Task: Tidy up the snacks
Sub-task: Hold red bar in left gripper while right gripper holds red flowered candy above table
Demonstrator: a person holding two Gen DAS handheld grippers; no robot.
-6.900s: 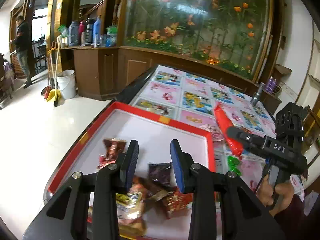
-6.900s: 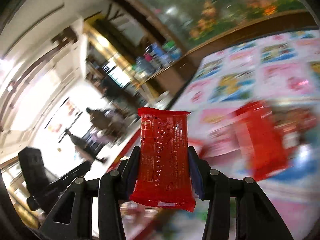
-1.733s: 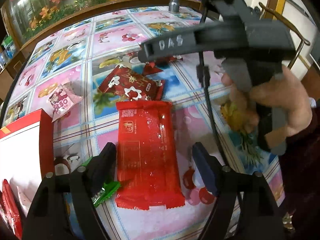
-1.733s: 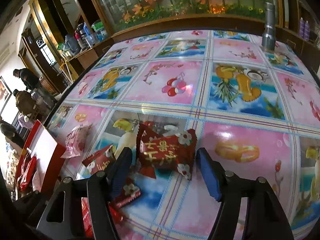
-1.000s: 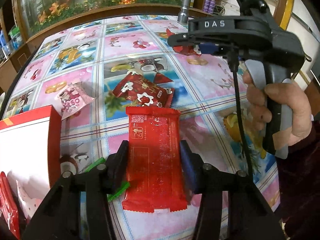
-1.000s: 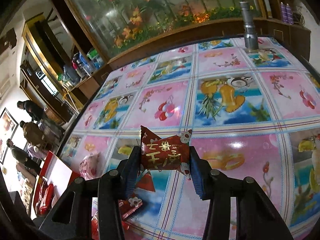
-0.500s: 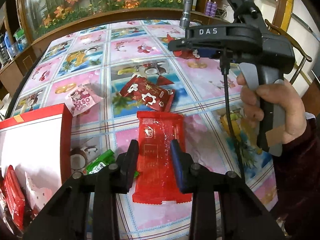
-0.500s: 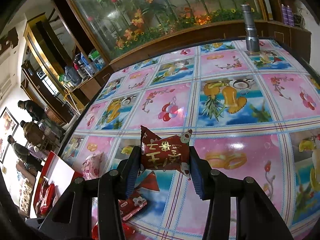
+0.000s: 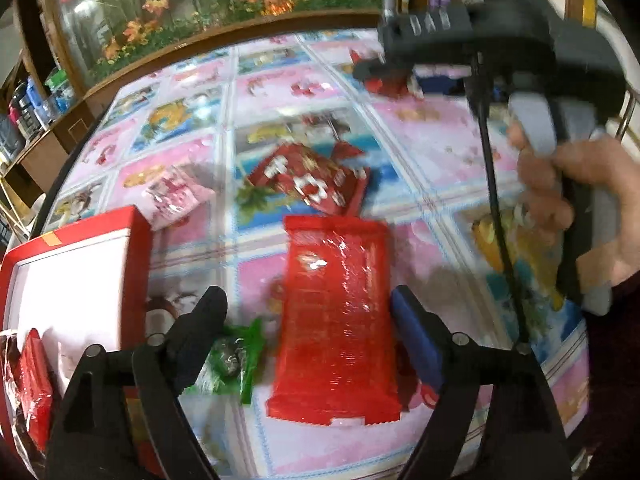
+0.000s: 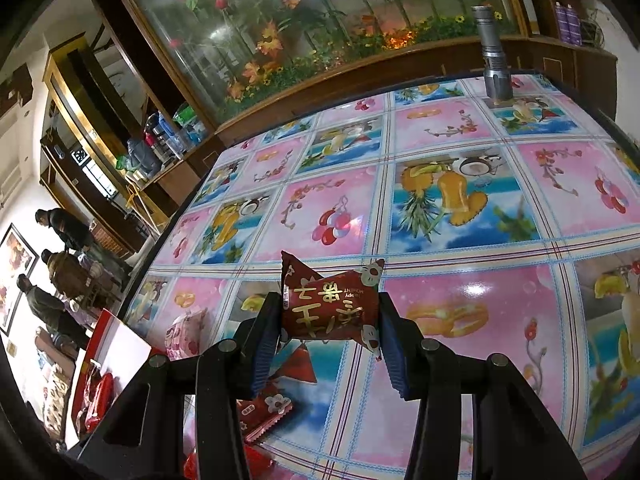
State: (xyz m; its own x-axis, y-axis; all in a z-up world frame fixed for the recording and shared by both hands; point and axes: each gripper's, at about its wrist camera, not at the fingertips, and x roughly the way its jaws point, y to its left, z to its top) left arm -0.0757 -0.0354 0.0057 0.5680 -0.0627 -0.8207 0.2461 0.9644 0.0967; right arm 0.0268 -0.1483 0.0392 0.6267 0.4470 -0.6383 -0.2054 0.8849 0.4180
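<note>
Left hand-held gripper (image 9: 308,316) wider, fruit-print tablecloth (image 10: 452,152).

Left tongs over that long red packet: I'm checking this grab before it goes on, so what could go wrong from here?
1. The left tongs are opening around the long red packet, which lies flat; a close may slide off it.
2. The green wrapper lies under the left finger and could get pinched too.
3. The right tongs grip the dark red pouch above the table; a knock might drop it.

A home dining room: fruit-print tablecloth (image 10: 460,208), wooden cabinets (image 10: 560,60), planted glass display (image 10: 320,20).
</note>
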